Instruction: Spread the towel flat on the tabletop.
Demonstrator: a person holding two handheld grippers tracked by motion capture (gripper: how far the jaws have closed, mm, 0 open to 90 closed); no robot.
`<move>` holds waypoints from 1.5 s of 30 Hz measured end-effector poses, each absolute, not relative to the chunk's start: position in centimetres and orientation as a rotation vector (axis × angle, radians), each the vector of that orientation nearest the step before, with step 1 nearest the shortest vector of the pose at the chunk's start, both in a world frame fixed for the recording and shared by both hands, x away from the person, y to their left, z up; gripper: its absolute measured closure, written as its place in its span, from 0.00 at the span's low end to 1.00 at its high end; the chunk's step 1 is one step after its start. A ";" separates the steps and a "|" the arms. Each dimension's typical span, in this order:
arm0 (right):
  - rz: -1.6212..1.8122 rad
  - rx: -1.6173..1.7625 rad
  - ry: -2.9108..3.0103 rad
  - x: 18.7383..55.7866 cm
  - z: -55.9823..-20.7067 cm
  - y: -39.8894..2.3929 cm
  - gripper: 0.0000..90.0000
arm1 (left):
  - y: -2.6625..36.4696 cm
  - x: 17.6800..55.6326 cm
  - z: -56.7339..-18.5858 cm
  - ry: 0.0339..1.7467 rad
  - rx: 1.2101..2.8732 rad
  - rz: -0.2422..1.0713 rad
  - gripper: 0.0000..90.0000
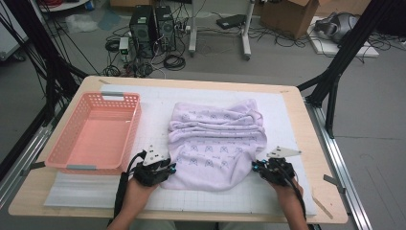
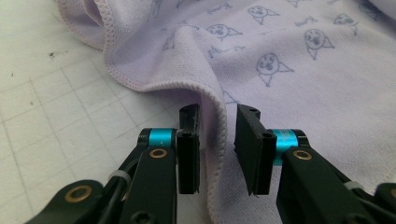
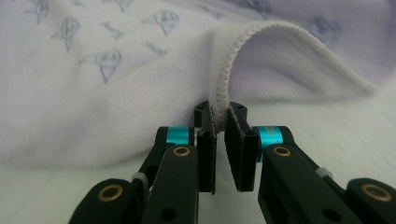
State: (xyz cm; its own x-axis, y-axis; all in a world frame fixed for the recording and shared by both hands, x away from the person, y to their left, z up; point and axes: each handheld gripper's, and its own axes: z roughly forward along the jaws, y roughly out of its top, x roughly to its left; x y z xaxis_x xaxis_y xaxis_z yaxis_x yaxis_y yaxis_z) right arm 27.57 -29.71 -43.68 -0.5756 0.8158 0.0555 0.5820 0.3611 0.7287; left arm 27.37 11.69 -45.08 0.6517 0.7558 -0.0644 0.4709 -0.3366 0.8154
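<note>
Now towel [image 1: 215,143] hem between left tongs [image 2: 217,140] — apart, right tongs [image 3: 220,126] pinching edge

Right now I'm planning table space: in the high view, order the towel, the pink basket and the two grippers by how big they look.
1. Towel and pink basket: they look much alike, too close to rank.
2. Left gripper and right gripper: far smaller, and alike.

Pink basket [image 1: 98,132] blocking the table's left, towel [image 1: 218,143] bunched mid-mat, bare mat [image 1: 287,124] passable right of towel
</note>
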 end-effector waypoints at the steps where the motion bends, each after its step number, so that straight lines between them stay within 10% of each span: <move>1: 1.019 1.266 2.308 26.5 -43.0 -31.1 0.92 | 11.7 27.4 -45.1 0.956 2.000 0.414 0.78; 19: 1.085 1.369 2.185 25.8 -41.0 -33.4 0.61 | 11.0 29.1 -44.5 1.033 1.914 0.311 0.54; 22: 1.032 1.363 2.257 28.3 -42.4 -31.7 0.65 | 10.4 29.8 -44.9 1.067 1.944 0.283 0.67; 23: 0.975 1.330 2.322 29.6 -43.4 -30.7 0.84 | 10.3 29.8 -44.9 1.062 1.965 0.326 0.91; 24: 0.946 1.313 2.329 30.0 -43.8 -30.4 0.92 | 10.3 29.9 -44.9 1.076 1.952 0.343 0.94; 35: 0.965 1.331 2.044 32.4 -44.3 -30.6 0.99 | 10.9 31.6 -44.1 1.190 1.822 0.444 0.95; 40: 1.146 1.288 2.191 31.4 -43.3 -30.8 0.66 | 10.8 31.5 -44.5 1.151 1.863 0.360 0.76; 45: 0.995 1.180 2.357 30.6 -44.2 -29.9 0.81 | 10.3 31.2 -44.9 1.100 1.943 0.361 0.83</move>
